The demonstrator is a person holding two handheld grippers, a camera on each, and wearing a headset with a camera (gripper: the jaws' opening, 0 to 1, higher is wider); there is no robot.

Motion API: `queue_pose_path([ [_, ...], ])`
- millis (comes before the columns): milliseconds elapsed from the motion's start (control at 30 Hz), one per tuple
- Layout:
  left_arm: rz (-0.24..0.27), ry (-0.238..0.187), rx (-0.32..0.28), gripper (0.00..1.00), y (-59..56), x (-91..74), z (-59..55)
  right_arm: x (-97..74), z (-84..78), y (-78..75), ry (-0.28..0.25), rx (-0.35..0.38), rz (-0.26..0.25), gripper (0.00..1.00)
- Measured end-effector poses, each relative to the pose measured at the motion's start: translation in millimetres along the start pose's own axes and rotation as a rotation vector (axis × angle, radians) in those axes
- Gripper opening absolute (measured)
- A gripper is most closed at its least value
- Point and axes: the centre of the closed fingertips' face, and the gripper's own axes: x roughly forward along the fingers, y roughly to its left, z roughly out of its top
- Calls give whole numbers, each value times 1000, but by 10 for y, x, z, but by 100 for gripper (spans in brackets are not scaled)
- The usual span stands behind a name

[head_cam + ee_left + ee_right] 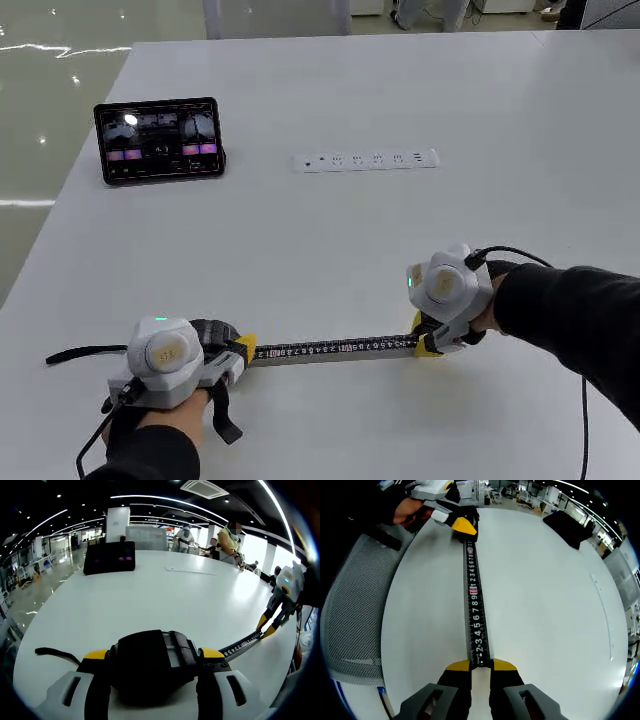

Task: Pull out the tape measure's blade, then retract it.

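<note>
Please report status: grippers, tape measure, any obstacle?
Left hand-held gripper shut on black tape measure case. Right hand-held gripper shut on dark numbered blade, pulled out along white table. Black tablet, white power strip far off.

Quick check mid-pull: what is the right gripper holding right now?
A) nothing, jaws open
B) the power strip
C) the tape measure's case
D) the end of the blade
D: the right gripper is shut on the tip of the blade, which lies stretched out across the table to the case clamped in the left gripper.
</note>
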Motion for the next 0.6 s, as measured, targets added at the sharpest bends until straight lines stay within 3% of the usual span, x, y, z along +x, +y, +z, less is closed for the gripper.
queue_pose_path([
  [200,0,2,2,66,-3,-1,-8,9,24,-1,5,0,2,9],
  [300,1,3,3,66,-2,0,-8,8,57,-2,-30,99,8,9],
  [400,2,6,2,66,-5,-2,-12,23,69,-1,-12,35,1,9],
  [600,0,10,6,66,-7,-1,-11,24,97,12,-8,32,1,9],
])
